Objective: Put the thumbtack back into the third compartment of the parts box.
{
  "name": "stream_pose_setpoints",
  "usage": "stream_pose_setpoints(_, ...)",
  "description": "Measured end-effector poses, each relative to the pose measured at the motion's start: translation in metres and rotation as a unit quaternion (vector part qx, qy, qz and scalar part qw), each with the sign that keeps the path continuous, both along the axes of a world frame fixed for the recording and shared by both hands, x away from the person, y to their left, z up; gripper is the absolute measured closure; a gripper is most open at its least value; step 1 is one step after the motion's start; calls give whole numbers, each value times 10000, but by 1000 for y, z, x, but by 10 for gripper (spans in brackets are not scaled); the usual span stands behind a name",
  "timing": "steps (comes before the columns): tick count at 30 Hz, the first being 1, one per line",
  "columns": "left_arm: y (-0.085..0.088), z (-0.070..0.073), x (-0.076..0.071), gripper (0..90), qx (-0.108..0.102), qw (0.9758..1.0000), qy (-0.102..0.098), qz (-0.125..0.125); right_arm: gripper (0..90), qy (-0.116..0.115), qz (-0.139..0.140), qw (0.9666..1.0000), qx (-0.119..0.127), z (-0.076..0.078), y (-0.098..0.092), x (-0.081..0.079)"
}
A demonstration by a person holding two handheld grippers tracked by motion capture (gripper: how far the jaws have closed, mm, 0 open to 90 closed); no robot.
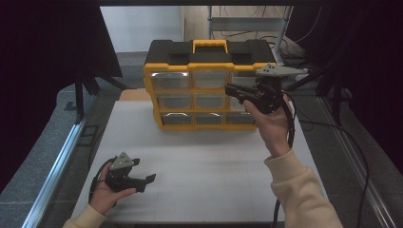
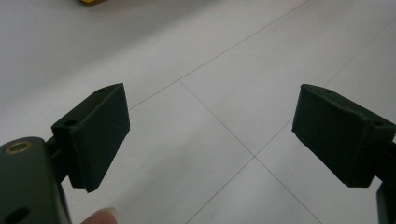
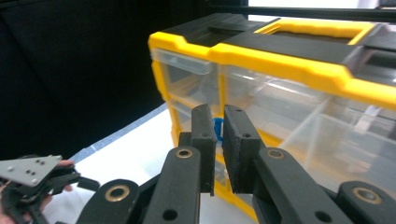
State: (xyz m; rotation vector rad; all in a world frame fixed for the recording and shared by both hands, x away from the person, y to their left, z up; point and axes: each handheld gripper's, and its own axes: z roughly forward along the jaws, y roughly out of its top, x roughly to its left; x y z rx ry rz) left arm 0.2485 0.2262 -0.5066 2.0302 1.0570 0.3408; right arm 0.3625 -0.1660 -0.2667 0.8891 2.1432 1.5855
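Right gripper (image 3: 218,140) pinches a small blue thing (image 3: 217,129) before the yellow drawer cabinet's (image 1: 204,85) clear, seemingly empty drawers; left gripper (image 2: 210,135) gapes wide.

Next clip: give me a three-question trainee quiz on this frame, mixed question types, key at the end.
1. True or false: the left gripper rests low over the white table with its jaws wide apart and nothing between them.
2. What small thing sits between the right gripper's nearly closed pads?
A. a blue piece
B. a red screw
C. a silver key
3. How many rows of clear drawers does the yellow and black organizer show in the high view?

Key
1. True.
2. A: the small blue piece peeks out between the pads, in front of the organizer's drawers.
3. Three.
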Motion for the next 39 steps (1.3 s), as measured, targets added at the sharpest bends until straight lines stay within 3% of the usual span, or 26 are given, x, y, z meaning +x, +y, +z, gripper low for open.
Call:
stream_pose_setpoints(9, 0, 0, 0, 115, -2, 10000, -6, 14, 833, -100, -389, 9992, -62, 9, -17, 12)
stream_pose_setpoints(16, 0, 0, 0, 114, -8, 10000, 3, 9, 832, -134, -893, 9957, -207, 11, -37, 27)
stream_pose_setpoints(21, 0, 0, 1, 115, 5, 10000, -1, -2, 817, -74, -1020, 9944, -261, 7, -40, 33)
stream_pose_setpoints(22, 0, 0, 0, 115, 1, 10000, 2, 2, 748, -121, -1034, 9942, -277, 7, -40, 34)
stream_pose_setpoints(24, 0, 0, 0, 114, 2, 10000, -4, 11, 506, -290, -1149, 9925, -285, 7, -37, 32)
stream_pose_setpoints(25, 1, 0, 1, 114, -1, 10000, -3, 15, 503, -342, -1170, 9922, -250, 7, -35, 31)
stream_pose_setpoints(28, 0, 0, 1, 115, 3, 10000, 14, 11, 473, -318, -850, 9957, -170, 8, -30, 28)
stream_pose_setpoints(32, -1, 1, 3, 114, -34, 10000, 24, 20, 391, -301, -676, 9971, -175, 5, -23, 26)
stream_pose_setpoints(36, -3, 1, 2, 113, -5, 10000, 10, -20, 372, -298, -470, 9984, -112, 1, -21, 23)
stream_pose_setpoints(39, -2, 2, 1, 113, -50, 10000, 0, 13, 372, -350, -339, 9988, 74, -3, -22, 18)
